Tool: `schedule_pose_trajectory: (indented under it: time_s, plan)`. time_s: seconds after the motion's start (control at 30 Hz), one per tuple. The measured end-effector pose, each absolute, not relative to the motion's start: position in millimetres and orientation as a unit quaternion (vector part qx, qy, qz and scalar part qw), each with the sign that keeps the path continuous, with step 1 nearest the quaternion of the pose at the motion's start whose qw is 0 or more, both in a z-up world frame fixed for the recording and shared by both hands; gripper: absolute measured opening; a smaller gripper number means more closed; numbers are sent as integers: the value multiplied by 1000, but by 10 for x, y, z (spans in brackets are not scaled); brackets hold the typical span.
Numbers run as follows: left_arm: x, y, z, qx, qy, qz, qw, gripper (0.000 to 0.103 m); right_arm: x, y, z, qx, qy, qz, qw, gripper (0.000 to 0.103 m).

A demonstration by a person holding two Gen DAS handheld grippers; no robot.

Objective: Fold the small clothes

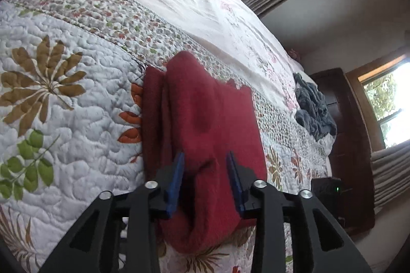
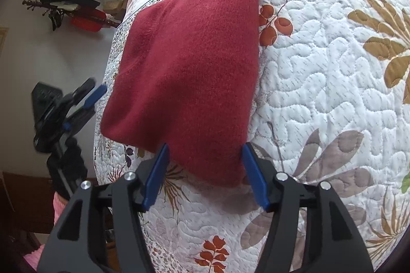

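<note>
Both jaws spread wide, grasping nothing. Left gripper [image 1: 205,165] low over near end of red sweater [image 1: 202,124], blue pads either side of bunched fold, knit between them but not pinched. Right gripper [image 2: 205,157] hovers at sweater [image 2: 189,73] corner, pads flanking hem tip. Sweater lies folded on quilt [image 2: 333,83], near bed edge, cuff pointing away in right view. Left gripper [image 2: 88,100] visible off bed side in right view. Grey garment [image 1: 314,106] crumpled farther along quilt [image 1: 77,103], well apart from sweater.
</note>
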State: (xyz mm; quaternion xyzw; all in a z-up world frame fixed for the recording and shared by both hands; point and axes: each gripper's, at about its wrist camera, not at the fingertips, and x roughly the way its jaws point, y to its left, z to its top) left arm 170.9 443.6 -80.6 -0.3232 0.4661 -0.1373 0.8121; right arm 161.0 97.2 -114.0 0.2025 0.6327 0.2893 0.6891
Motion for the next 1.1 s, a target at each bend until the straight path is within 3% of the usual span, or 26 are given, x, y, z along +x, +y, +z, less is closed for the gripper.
schedule_pose_trajectory:
  time_s: [0.13, 0.2, 0.23, 0.27, 0.37, 0.57, 0.83, 0.9, 0.93, 1.0, 1.03, 1.1]
  plan:
    - [1515, 4129, -794, -264, 487, -131, 822, 47, 1581, 1018, -1310, 203, 647, 280, 680, 61]
    - [1489, 4106, -894, -257, 496, -119, 821, 42, 1583, 1078, -1390, 201, 658, 275, 672, 56]
    - [1478, 4105, -982, -260, 506, -117, 814, 19, 1577, 1095, -1415, 202, 660, 274, 669, 52]
    - [1478, 4093, -1049, -264, 516, -120, 806, 10, 1572, 1092, -1426, 207, 661, 277, 666, 43]
    - [1426, 4163, -1112, -269, 518, -102, 805, 8, 1548, 1062, -1335, 217, 654, 285, 666, 26]
    - [1259, 4432, -1109, -326, 492, -112, 800, 7, 1467, 1035, -1180, 213, 643, 295, 674, 21]
    - [1304, 4429, -1497, -341, 518, -106, 777, 9, 1466, 1126, -1526, 201, 668, 269, 664, 22]
    - [1300, 4425, -1462, -339, 519, -113, 777, 14, 1475, 1132, -1486, 194, 670, 273, 662, 30]
    - [1295, 4436, -1418, -340, 520, -120, 775, 16, 1483, 1118, -1443, 192, 669, 275, 663, 34]
    - [1272, 4479, -1321, -347, 515, -134, 773, 27, 1514, 1056, -1334, 187, 662, 278, 671, 55]
    - [1252, 4513, -1224, -351, 503, -143, 777, 39, 1521, 1028, -1267, 183, 653, 279, 680, 57]
    - [1264, 4584, -1087, -348, 483, -142, 791, 47, 1544, 1006, -1152, 179, 639, 284, 692, 59]
